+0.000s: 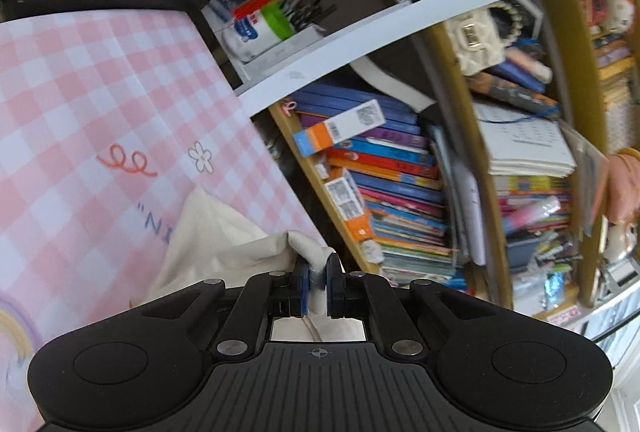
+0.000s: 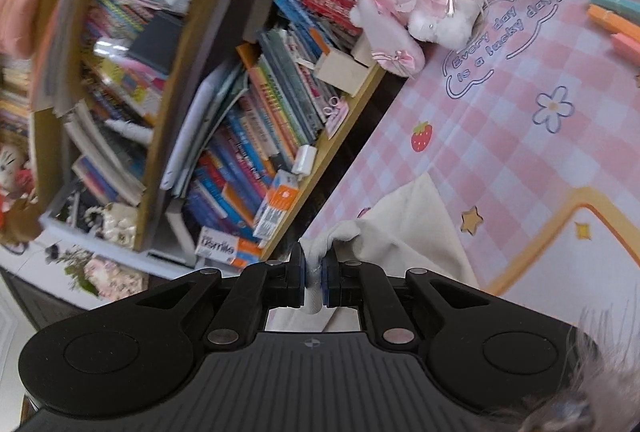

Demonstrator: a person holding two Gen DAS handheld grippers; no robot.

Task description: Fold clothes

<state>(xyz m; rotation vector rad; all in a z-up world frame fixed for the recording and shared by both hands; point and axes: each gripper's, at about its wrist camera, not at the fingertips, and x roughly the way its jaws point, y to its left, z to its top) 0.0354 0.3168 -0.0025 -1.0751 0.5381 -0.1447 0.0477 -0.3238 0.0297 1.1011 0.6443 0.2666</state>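
- Cream cloth garment (image 1: 208,232): soft and limp. It drapes from each pinch point in loose folds, so I judge it light, with no stiffness to hold a crease unaided.
- Surface looks matte and woven rather than slick. Slip risk in the pads seems low, though a thin bite could pull free under tension.
- Left gripper (image 1: 318,274): clenched on a bunched, rolled edge of the garment, which shows white between the blue pads.
- Right gripper (image 2: 314,272): likewise clamped on a gathered edge or corner (image 2: 340,232) of the same cloth.
- Best hold, judged: hem edges or corners, well apart, so the fabric between them can be drawn flat. Both present grips look bunched rather than flat.
- Location: the garment's free part lies on the pink-and-white checked desk mat (image 1: 100,80), near the mat's edge facing the bookshelf (image 1: 392,168). The pinched parts are lifted just above it.
- Appearance: plain off-white, no print visible, with soft wrinkles running toward each grip.
- Garment type cannot be told; only a small part shows in either wrist view.
- Fold count or stage cannot be settled from these views.
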